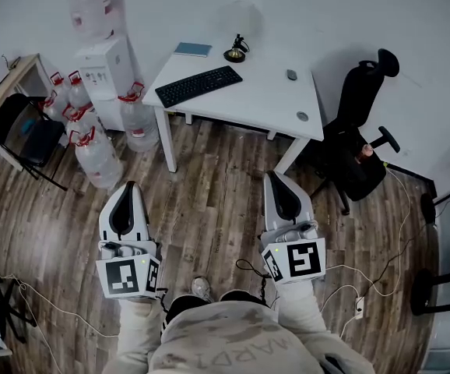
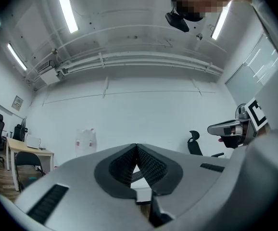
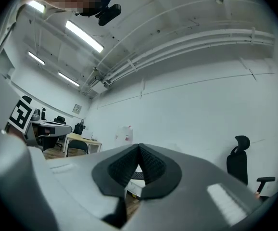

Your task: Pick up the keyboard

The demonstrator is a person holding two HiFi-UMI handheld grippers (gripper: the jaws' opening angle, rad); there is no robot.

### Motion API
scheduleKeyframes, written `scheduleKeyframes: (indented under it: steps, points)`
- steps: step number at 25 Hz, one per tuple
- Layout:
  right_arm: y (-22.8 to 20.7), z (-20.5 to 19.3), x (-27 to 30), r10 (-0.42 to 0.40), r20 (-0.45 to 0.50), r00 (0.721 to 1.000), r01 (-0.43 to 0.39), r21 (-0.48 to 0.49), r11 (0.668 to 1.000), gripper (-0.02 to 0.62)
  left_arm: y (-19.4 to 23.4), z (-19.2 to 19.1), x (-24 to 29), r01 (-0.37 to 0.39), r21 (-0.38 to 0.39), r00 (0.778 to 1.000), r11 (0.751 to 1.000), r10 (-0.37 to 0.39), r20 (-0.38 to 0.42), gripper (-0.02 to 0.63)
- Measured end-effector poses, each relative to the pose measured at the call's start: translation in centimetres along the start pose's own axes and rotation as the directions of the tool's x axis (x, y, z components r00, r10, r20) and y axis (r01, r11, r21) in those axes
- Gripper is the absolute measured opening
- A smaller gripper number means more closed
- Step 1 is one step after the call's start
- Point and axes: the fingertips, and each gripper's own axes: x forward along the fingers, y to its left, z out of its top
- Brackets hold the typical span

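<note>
I hold my left gripper [image 1: 129,187] and right gripper [image 1: 275,178] side by side over the wood floor [image 1: 209,178], both pointing toward the table [image 1: 268,100]. Each has its jaws closed tip to tip, with nothing between them. The keyboard [image 1: 198,86] lies flat on the white table ahead of me, towards its left end and near the front edge, well apart from both grippers. A blue notebook [image 1: 191,49] lies behind it. A black chair [image 1: 357,150] stands right of the table, and water bottles [image 1: 94,150] cluster to its left.
</note>
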Motion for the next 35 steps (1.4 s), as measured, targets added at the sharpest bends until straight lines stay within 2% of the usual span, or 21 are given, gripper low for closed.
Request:
scheduleKeyframes:
  steps: [7,14,20,27,35]
  points:
    - [1.2,-0.5,2.0,-0.022,0.021,1.000,0.022,-0.003,1.000,0.011,2.6,-0.5,0.9,-0.010,-0.002,1.000,1.000,0.010,0.001,0.005]
    - [1.9,-0.8,3.3,-0.036,0.017,0.999,0.037,-0.007,0.999,0.009,3.8,-1.1,2.3,0.017,-0.004,1.000,1.000,-0.017,0.004,0.005]
    - [0.7,-1.6,4.8,-0.065,0.003,0.998,0.065,0.016,0.998,0.011,4.3,-1.8,4.3,0.032,-0.012,0.999,0.999,-0.032,-0.006,0.005]
    - [-0.6,-2.6,9.0,-0.049,0.012,0.999,0.048,0.030,0.998,0.010,5.5,-2.4,7.7,0.014,-0.003,1.000,1.000,-0.014,0.001,0.005]
    - [-3.5,-4.1,15.2,-0.028,0.012,1.000,0.028,0.037,0.999,0.010,6.7,-3.3,14.0,-0.010,-0.005,1.000,1.000,0.010,0.000,0.005]
